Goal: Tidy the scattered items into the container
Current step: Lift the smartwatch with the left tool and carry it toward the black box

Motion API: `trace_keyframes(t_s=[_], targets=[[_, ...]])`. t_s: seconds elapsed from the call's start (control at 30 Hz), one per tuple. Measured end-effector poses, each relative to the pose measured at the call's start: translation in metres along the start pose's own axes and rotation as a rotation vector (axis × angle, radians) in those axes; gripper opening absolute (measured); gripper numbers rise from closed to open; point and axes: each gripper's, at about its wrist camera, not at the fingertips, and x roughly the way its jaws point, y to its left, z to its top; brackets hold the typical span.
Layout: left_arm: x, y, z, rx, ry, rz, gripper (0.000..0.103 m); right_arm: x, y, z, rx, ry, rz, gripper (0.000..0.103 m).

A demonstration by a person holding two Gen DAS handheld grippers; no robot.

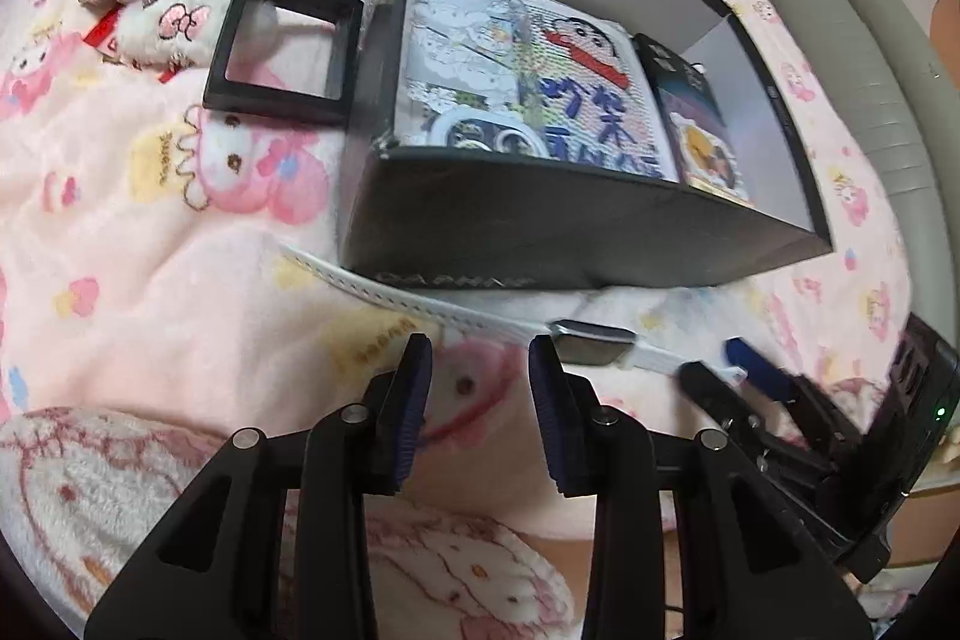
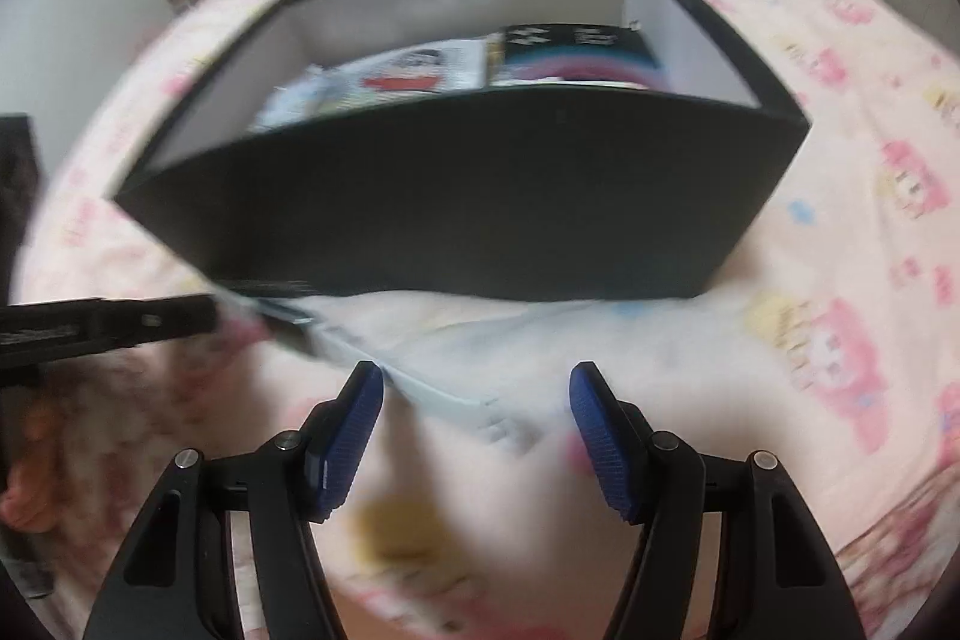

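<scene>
One white-strapped watch [image 1: 591, 340] on the bed, long axis crosswise before the black box [image 1: 540, 232]; right tongs [image 2: 477, 421] released over its strap, nearer; left tongs [image 1: 480, 388] released beside its face

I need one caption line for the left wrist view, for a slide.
Open left gripper above white-strapped watch lying before black box; open right gripper nears the strap end.

Left gripper [image 1: 480, 364] and right gripper [image 2: 477, 394] agape.
</scene>
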Motion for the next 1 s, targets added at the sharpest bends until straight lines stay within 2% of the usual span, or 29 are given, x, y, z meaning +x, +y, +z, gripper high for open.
trace_keyframes(t_s=[0.1,0.2,0.23,0.27,0.37,0.4,0.43,0.5,0.57,0.63,0.73,0.77,0.8,0.87,0.9,0.93,1.0], targets=[[0.011,0.0,0.0,-0.025,0.005,-0.052,0.033,0.0,-0.021,0.0,0.087,-0.002,-0.039,0.062],[0.023,0.006,-0.005,-0.11,0.04,-0.153,0.034,-0.017,-0.036,-0.002,0.167,-0.035,0.012,0.062],[0.026,0.006,-0.007,-0.13,0.036,-0.157,0.034,-0.022,-0.038,-0.003,0.187,-0.041,0.05,0.062],[0.026,0.006,-0.008,-0.14,0.021,-0.153,0.034,-0.028,-0.04,-0.006,0.22,-0.036,0.129,0.062],[0.026,0.011,-0.009,-0.196,-0.017,-0.16,0.038,-0.024,-0.039,-0.014,0.305,0.047,0.367,0.062],[0.026,0.013,-0.009,-0.213,-0.023,-0.16,0.04,-0.018,-0.037,-0.015,0.322,0.073,0.412,0.062],[0.028,0.014,-0.008,-0.225,-0.027,-0.157,0.041,-0.013,-0.036,-0.017,0.333,0.084,0.418,0.062],[0.03,0.014,-0.009,-0.234,-0.033,-0.171,0.056,-0.002,-0.036,-0.016,0.358,0.073,0.38,0.062],[0.033,0.012,-0.01,-0.225,-0.038,-0.196,0.067,0.006,-0.04,-0.012,0.413,0.031,0.371,0.062],[0.034,0.011,-0.011,-0.223,-0.044,-0.19,0.068,0.011,-0.045,-0.011,0.473,-0.01,0.356,0.062],[0.031,0.016,-0.013,-0.243,-0.062,-0.192,0.058,0.02,-0.044,-0.012,0.488,-0.047,0.321,0.062],[0.029,0.018,-0.014,-0.252,-0.075,-0.189,0.048,0.021,-0.04,-0.013,0.46,-0.055,0.304,0.062],[0.027,0.019,-0.016,-0.256,-0.084,-0.188,0.038,0.019,-0.037,-0.015,0.432,-0.065,0.288,0.058],[0.023,0.02,-0.019,-0.248,-0.1,-0.195,0.027,0.014,-0.034,-0.018,0.39,-0.094,0.251,0.046],[0.02,0.019,-0.021,-0.24,-0.113,-0.199,0.021,0.012,-0.035,-0.019,0.38,-0.104,0.244,0.037],[0.017,0.018,-0.023,-0.232,-0.127,-0.204,0.019,0.011,-0.038,-0.019,0.381,-0.114,0.26,0.029],[0.011,0.018,-0.027,-0.222,-0.151,-0.229,0.018,0.007,-0.047,-0.02,0.416,-0.138,0.331,0.025]])
